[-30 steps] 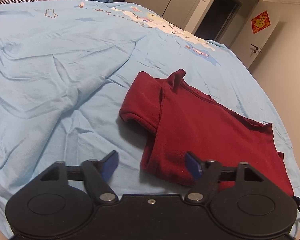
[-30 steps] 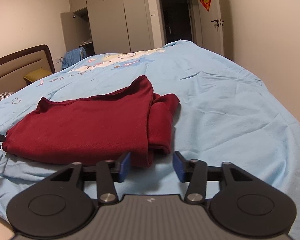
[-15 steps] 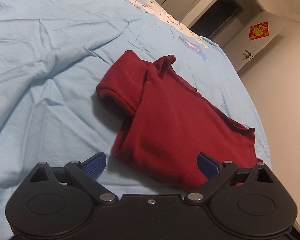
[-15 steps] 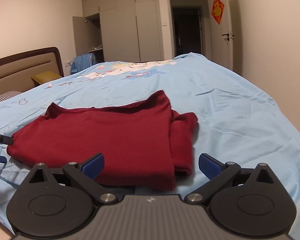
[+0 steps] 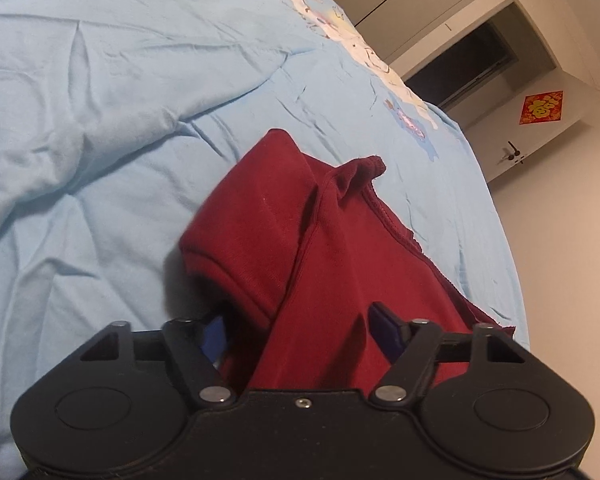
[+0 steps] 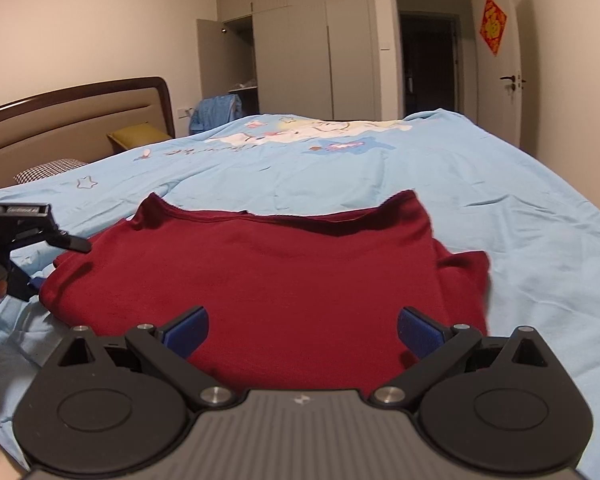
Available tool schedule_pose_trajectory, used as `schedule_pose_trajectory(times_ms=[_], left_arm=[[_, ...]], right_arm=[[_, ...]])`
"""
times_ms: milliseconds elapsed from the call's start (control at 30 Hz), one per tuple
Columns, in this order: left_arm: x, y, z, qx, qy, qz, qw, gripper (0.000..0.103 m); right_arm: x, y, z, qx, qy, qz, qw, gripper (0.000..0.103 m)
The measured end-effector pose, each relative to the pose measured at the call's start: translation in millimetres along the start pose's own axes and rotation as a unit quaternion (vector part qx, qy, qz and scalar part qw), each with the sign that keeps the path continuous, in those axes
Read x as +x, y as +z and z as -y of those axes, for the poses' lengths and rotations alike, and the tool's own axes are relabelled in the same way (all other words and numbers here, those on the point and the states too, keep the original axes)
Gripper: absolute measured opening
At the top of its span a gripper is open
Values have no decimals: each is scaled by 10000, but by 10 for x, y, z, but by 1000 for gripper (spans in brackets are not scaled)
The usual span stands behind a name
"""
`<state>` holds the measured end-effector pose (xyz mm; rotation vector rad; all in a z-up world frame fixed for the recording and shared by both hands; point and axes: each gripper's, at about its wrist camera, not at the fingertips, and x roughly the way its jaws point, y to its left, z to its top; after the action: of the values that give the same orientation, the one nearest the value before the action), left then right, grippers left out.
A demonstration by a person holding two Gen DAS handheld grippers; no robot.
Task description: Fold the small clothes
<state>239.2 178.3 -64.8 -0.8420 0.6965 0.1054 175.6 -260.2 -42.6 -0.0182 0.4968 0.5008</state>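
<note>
shirt (image 5: pixel 340 264) ran lengthwise left to right | left gripper (image 5: pixel 300 330) at sleeve end, jaws closing round cloth, not pinched yet | right gripper (image 6: pixel 302 330) gaped wide at near hem

The red shirt (image 5: pixel 340 272) hides part of one left gripper (image 5: pixel 300 330) pad (image 5: pixel 214 336); the sleeve opening beneath is dark.

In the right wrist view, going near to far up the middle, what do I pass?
Right tool, jaws wide open → red shirt → light blue bedsheet → cartoon print → wardrobe doors.
</note>
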Motion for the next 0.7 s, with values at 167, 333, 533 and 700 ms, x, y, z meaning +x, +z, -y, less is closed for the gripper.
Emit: schedule_pose_trajectory(times_ms=[167,333,533,700], left_arm=[[123,53,95,74,52,-143,9999,44],[154,56,138,169,150,-153,9996,43],[141,49,111,98,168,-169,9997,44],[118,47,205,295,387,-131,9987,34]], right_arm=[[151,-10,-106,-31,94,-98,9999,103],[286,-51,-183,-260,-143,-283,9992,103],[379,-162,-186,-379,-281,-487,9977,103],[395,-188,-164,-341,-262,-529,9977,103]])
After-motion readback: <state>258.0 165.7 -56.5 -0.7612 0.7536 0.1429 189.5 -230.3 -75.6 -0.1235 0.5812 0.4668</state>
